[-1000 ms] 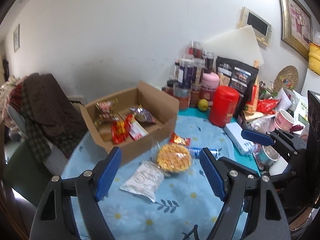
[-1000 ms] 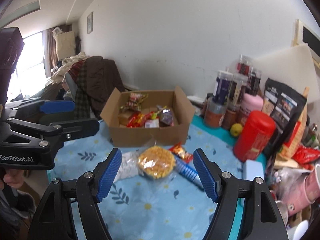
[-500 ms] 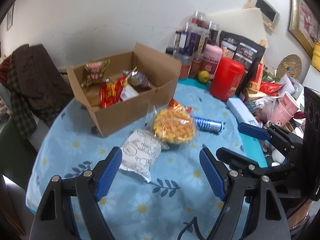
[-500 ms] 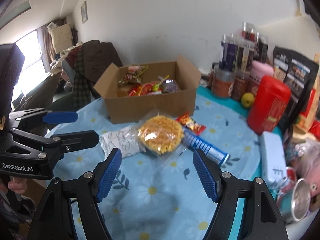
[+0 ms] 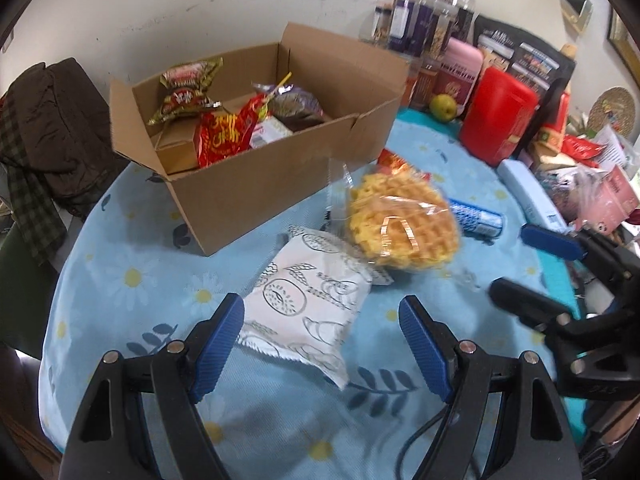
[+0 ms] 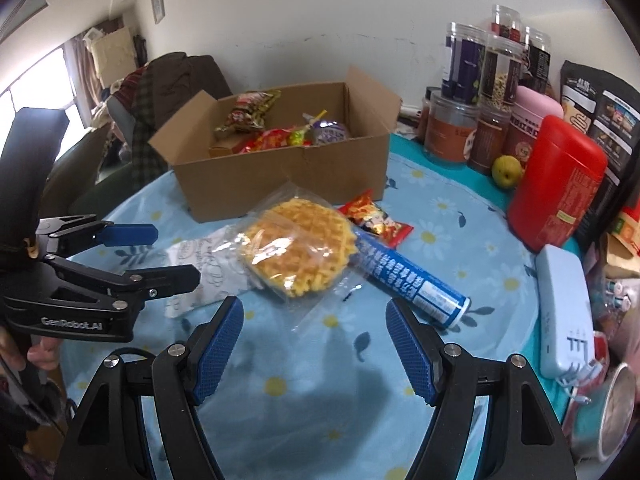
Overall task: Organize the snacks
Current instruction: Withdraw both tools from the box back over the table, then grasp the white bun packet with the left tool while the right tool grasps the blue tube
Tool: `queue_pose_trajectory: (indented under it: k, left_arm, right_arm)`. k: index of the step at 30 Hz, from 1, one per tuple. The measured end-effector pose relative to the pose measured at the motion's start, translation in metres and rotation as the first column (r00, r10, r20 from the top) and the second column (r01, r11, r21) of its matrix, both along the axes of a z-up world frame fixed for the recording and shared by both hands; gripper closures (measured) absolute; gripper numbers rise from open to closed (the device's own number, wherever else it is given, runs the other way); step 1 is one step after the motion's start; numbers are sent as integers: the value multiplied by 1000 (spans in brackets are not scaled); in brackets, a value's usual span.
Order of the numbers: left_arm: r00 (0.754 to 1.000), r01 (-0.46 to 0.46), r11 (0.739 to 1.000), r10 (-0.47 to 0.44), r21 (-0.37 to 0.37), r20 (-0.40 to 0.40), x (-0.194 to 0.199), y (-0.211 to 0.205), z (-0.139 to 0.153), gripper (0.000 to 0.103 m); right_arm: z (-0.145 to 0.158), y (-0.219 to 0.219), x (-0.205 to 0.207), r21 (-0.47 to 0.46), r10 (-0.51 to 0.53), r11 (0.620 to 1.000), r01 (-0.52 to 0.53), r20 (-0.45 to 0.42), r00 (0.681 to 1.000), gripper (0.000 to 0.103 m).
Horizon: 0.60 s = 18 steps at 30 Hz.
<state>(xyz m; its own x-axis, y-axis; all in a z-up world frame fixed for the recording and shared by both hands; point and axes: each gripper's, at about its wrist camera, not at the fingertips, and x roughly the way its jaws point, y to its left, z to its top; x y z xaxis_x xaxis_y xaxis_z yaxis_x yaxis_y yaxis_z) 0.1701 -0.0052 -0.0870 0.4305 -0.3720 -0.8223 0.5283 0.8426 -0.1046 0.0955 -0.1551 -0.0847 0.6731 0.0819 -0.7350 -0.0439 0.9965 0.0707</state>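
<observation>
Lived-in home – daisy tablecloth [image 6: 440,224], food jars [image 6: 472,80], coat-draped chair [image 5: 44,120], framed picture [image 6: 157,1]

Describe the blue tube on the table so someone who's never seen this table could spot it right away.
Start at the open brown cardboard box on the round daisy-print blue tablecloth. In front of it lies a clear-bagged yellow waffle, and the blue cylindrical snack tube lies on its side against that bag. It is the only rigid round tube among flat packets.

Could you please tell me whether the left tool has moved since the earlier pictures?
Yes. The left tool has come down and closer: its tips now flank the white printed snack packet, nearer the brown cardboard box.
</observation>
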Motion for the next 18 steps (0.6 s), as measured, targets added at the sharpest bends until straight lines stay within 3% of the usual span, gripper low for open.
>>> queue_pose_trajectory:
  k: [12,16,17,18]
  left_arm:
    - [996,57,994,-50,96,-68,27,-17,-31,23]
    - [993,68,995,-61,70,-102,23,-22,-39,23]
    - [992,61,997,-54,57,-111,22,-23,-40,25]
    - [992,54,997,-48,52,-115,21,-22,-41,34]
  right_arm:
    - [-11,-34,9,2,-87,996,87,-37,996,28]
    - [-12,-42,10,-16,-88,996,88,-40,995,28]
    - [-12,-45,11,-26,-85,996,84,-40,996,28]
    - [-12,-47,12,-37,-81,996,80,-41,996,28]
